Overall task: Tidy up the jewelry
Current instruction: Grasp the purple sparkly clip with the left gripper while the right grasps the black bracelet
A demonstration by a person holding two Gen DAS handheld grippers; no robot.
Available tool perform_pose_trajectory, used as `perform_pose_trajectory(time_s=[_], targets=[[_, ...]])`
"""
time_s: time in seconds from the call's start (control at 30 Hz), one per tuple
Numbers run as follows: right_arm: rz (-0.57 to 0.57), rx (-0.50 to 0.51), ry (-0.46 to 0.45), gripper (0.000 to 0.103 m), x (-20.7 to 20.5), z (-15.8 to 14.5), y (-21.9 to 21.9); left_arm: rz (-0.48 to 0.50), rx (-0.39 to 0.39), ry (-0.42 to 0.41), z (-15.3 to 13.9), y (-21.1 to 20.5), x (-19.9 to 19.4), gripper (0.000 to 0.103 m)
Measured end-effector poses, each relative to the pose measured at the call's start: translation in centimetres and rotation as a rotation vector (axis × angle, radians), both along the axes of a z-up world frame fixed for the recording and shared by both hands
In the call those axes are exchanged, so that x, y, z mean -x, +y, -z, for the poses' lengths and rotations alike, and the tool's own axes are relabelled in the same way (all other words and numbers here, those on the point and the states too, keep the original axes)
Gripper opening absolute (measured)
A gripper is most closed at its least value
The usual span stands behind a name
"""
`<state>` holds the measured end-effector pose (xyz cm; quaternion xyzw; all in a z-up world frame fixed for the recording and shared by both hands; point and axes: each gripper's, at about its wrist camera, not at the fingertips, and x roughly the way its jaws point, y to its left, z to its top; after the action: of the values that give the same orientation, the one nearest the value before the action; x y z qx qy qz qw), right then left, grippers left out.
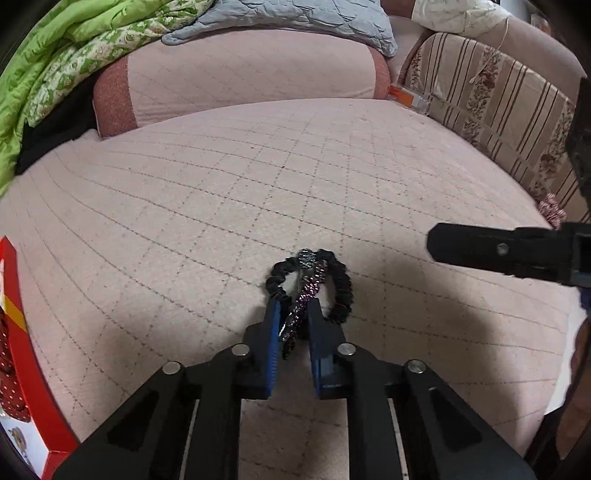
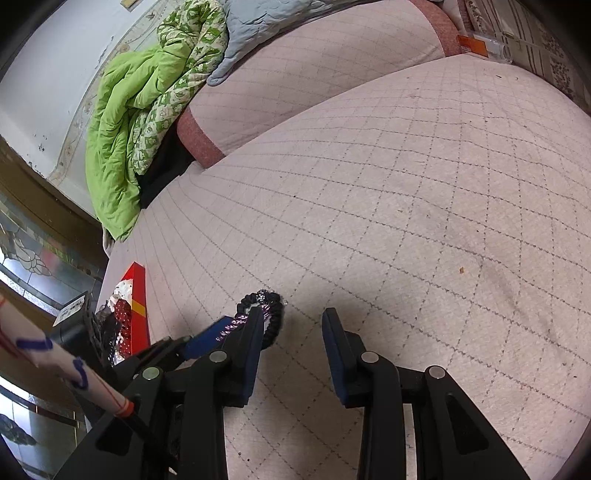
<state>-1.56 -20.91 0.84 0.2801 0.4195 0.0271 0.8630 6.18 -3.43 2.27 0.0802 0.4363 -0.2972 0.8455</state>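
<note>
My left gripper [image 1: 294,304] is shut on a sparkly purple-and-silver hair tie [image 1: 301,299], which lies across a black scrunchie [image 1: 341,291] on the pink quilted bed cover [image 1: 258,177]. My right gripper [image 2: 293,317] is open and empty, just right of the two ties; it shows as a dark finger in the left wrist view [image 1: 480,247]. In the right wrist view the black scrunchie [image 2: 275,321] and sparkly tie [image 2: 236,323] sit by my left gripper's blue pads [image 2: 207,339]. A red box [image 2: 136,306] holding hair accessories lies to the left.
A pink bolster [image 1: 240,77], a green quilt [image 1: 55,66] and a grey pillow [image 1: 295,18] lie at the back. A striped cushion [image 1: 498,110] borders the right. Another pinkish scrunchie [image 1: 552,212] rests at the right edge. The red box edge [image 1: 22,332] is at the left.
</note>
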Motion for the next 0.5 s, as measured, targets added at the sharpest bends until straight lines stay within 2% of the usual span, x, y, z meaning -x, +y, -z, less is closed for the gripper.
perform_pose_trajectory(time_s=[0.13, 0.27, 0.5], targets=[[-0.001, 0.009, 0.003, 0.036, -0.2, 0.0, 0.4, 0.009, 0.043, 0.02, -0.5, 0.7, 0.1, 0.007], [-0.001, 0.017, 0.012, 0.036, -0.6, 0.3, 0.7, 0.018, 0.105, 0.033, -1.2, 1.3, 0.2, 0.006], [-0.018, 0.054, 0.037, 0.036, -1.5, 1.0, 1.9, -0.012, 0.092, 0.028, -1.3, 2.6, 0.1, 0.006]])
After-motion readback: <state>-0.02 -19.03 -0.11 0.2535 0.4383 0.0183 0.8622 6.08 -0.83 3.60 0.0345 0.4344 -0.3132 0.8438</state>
